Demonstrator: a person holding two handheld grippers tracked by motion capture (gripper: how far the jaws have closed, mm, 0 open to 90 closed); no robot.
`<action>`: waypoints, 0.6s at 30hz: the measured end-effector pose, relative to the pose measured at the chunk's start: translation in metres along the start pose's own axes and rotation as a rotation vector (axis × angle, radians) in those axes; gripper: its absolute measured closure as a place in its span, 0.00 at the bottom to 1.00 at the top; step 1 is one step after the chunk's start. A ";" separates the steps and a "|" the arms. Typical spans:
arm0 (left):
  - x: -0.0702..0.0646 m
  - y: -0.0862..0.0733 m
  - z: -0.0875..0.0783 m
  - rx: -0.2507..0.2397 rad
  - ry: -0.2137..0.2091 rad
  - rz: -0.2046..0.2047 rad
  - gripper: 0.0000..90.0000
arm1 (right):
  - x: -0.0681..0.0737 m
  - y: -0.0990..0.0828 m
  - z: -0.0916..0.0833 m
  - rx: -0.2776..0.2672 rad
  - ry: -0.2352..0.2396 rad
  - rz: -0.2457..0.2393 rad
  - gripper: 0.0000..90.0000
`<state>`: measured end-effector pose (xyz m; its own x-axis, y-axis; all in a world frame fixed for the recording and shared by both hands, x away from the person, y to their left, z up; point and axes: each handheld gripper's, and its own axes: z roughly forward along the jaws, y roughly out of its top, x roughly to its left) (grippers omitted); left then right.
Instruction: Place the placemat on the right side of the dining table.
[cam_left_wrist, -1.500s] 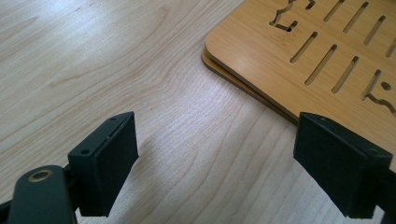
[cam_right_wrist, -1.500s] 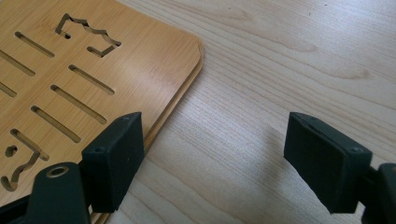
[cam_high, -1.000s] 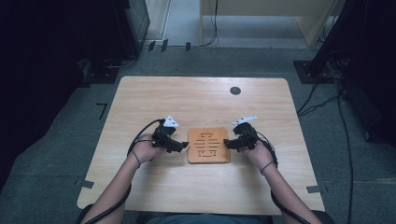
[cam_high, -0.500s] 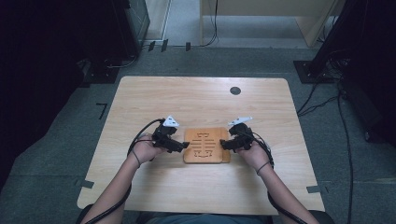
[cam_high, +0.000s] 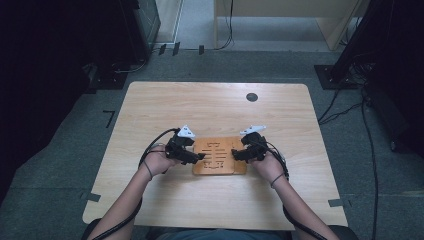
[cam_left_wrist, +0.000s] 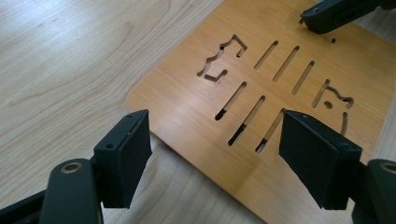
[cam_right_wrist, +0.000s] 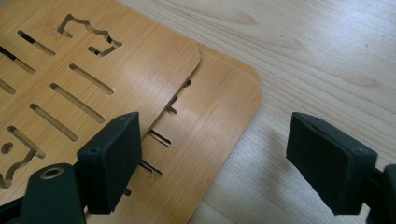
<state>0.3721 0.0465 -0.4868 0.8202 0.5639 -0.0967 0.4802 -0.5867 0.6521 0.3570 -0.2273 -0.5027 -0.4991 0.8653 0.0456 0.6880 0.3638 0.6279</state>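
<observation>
Compared with the frame a second earlier: top slotted bamboo board (cam_right_wrist: 93, 60) slid left off the matching lower board (cam_right_wrist: 219, 121), both flat on the pale wood-grain table (cam_high: 210, 105) centre. Left gripper (cam_left_wrist: 215, 154) jaws just closing, apart over the board's rounded corner, clamping nothing. Right gripper (cam_right_wrist: 215, 158) jaws wide apart, empty.
</observation>
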 end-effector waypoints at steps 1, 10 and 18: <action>0.000 0.000 0.000 0.003 0.000 0.003 0.29 | 0.001 0.000 0.000 0.000 -0.001 0.002 0.20; -0.004 0.003 -0.001 0.017 -0.017 -0.019 0.42 | 0.000 0.001 0.000 0.014 0.020 0.012 0.22; -0.008 0.004 0.000 0.028 -0.036 -0.002 0.44 | 0.001 0.002 -0.003 0.013 0.018 -0.030 0.23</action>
<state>0.3677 0.0394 -0.4831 0.8297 0.5440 -0.1251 0.4899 -0.6022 0.6303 0.3566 -0.2269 -0.4994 -0.5290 0.8476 0.0411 0.6792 0.3938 0.6193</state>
